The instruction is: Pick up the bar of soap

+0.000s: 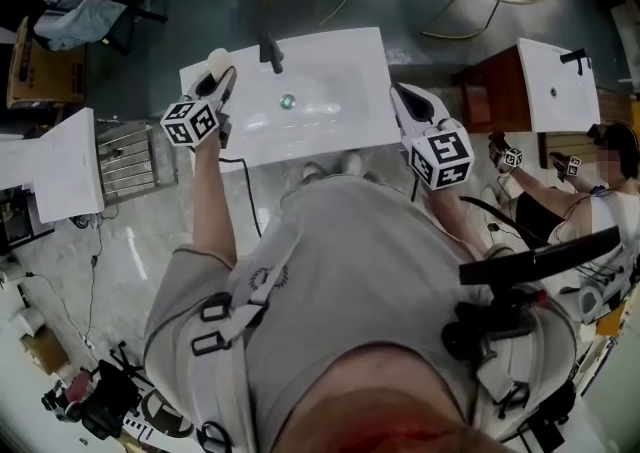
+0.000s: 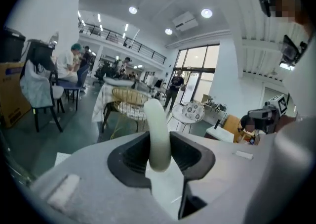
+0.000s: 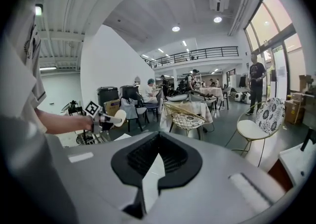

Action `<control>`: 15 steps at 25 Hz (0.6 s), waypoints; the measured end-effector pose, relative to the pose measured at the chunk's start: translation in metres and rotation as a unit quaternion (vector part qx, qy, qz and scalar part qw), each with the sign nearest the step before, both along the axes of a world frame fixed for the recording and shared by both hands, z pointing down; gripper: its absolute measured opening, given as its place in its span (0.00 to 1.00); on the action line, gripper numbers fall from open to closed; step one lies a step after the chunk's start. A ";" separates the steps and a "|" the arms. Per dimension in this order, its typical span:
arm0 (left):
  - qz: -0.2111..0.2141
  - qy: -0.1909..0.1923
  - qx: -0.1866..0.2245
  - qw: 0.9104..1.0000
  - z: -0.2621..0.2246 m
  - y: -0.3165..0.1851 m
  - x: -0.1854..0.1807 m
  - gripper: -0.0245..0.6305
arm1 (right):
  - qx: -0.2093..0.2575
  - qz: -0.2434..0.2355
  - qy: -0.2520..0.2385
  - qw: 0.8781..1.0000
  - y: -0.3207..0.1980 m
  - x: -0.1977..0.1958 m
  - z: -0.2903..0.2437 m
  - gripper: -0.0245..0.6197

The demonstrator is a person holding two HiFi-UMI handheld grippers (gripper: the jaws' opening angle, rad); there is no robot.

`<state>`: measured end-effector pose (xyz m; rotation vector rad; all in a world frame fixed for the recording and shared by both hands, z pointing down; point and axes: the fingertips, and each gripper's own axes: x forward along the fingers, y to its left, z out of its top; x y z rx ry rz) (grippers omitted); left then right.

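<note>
Soap showed best in the left gripper view: the cream bar of soap (image 2: 156, 119) stood on edge between the dark pads of the left claw (image 2: 159, 145), which was clamped on it, its upper end jutting past the tips. The head view gave only a pale end of it, above the far-left corner of the white washbasin (image 1: 330, 136); whether it touched the surface could not be told there. The right gripper view caught it side-on, at the left, clear of the surface. That view also showed the right claw (image 3: 157, 156) with jaws together and nothing between them, near the basin's right edge. Between the two claws the bowl was open, with a drain (image 1: 288, 100) in it and a black faucet (image 1: 270, 51) at the far rim. Beyond lay a grey-green floor (image 1: 200, 1), a wire chair (image 2: 129, 102) and a second basin (image 1: 555, 81) at the right.
</note>
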<state>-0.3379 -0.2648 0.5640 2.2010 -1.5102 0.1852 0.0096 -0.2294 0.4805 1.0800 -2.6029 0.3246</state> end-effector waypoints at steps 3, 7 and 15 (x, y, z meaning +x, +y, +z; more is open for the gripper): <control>0.022 -0.008 -0.086 0.996 0.080 -0.022 -0.001 0.21 | -0.007 0.031 0.004 0.999 -0.001 0.016 0.004 0.04; 0.034 0.002 -0.179 0.983 0.178 -0.039 -0.005 0.21 | -0.023 0.078 0.010 0.997 0.004 0.038 0.018 0.04; -0.019 0.105 -0.268 0.958 0.273 -0.081 -0.018 0.21 | -0.051 0.131 0.028 0.990 0.010 0.057 0.025 0.04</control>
